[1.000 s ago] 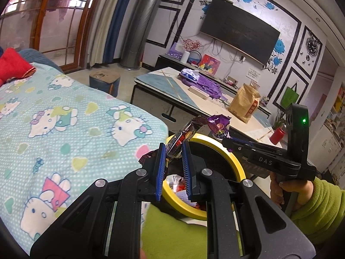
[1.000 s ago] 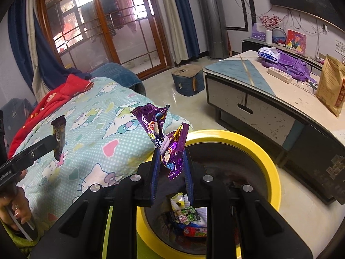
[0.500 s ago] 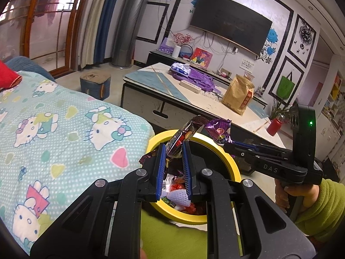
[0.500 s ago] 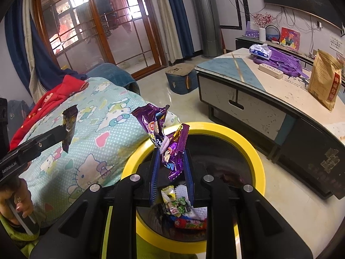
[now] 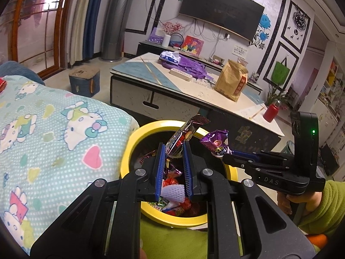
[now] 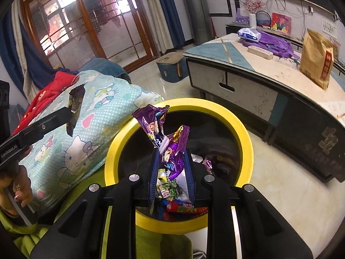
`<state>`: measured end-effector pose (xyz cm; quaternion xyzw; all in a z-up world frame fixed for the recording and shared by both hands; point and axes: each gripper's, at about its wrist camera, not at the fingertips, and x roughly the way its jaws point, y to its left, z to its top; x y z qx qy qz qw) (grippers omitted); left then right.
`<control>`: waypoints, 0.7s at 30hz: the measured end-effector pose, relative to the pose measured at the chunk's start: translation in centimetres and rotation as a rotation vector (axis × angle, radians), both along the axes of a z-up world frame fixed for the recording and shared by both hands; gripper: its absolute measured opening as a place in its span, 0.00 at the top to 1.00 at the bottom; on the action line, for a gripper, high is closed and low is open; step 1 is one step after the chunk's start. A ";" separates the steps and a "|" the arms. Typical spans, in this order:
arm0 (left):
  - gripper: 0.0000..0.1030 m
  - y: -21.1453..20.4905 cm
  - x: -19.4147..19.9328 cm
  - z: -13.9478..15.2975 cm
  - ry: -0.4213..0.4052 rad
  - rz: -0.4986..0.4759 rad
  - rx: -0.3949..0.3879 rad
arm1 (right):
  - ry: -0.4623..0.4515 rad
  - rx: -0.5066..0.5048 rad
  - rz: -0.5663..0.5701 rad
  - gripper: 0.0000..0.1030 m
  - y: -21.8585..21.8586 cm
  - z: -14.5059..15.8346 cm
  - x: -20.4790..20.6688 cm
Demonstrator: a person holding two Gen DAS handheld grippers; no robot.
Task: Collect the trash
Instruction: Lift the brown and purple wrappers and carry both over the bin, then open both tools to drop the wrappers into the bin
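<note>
We held both grippers directly above the yellow-rimmed bin point(image 6: 244, 137), the left gripper point(image 5: 174, 149) pinching a dark wrapper point(image 5: 185, 132), the right gripper point(image 6: 171, 157) purple wrappers point(image 6: 172, 149).

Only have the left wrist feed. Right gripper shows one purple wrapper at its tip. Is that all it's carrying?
Observer: No. The right wrist view shows two purple wrappers bunched between the right gripper pads.
Operator: Is it lined up on the bin?
Observer: In its own camera the yellow-rimmed bin opens straight beyond its fingers, with trash on the bottom.
Operator: How does my wrapper look from that side?
Observer: The left gripper pinches a dark brown wrapper near its middle. In that view it shows against the patterned bedspread, left of the bin's rim.
</note>
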<state>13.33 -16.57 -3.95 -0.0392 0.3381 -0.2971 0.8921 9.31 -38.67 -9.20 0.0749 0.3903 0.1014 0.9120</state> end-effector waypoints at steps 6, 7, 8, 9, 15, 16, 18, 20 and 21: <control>0.89 -0.8 0.3 -0.7 0.015 -0.014 0.010 | 0.027 0.011 0.002 0.78 0.2 -0.6 0.3; 0.89 -0.8 0.4 -0.8 0.018 -0.014 0.009 | 0.030 0.011 0.004 0.77 0.4 -0.6 0.3; 0.89 -0.8 0.5 -0.8 0.022 -0.014 0.009 | 0.035 0.013 0.006 0.77 0.5 -0.7 0.3; 0.89 -0.8 0.6 -0.9 0.025 -0.015 0.008 | 0.037 0.013 0.007 0.77 0.5 -0.8 0.4; 0.89 -1.0 0.7 -1.0 0.028 -0.018 0.007 | 0.034 0.015 0.005 0.75 0.6 -0.8 0.7; 0.89 -1.0 0.7 -1.1 0.028 -0.019 0.006 | 0.033 0.016 0.004 0.74 0.6 -0.8 0.7; 0.89 -1.1 0.7 -1.3 0.028 -0.022 0.003 | 0.036 0.017 0.006 0.74 0.6 -0.9 0.8; 0.87 -1.2 0.5 -1.4 0.024 -0.025 0.005 | 0.037 0.018 0.003 0.72 0.6 -0.9 0.8; 0.86 -1.3 0.5 -1.4 0.024 -0.026 0.005 | 0.037 0.019 0.001 0.71 0.6 -0.9 0.9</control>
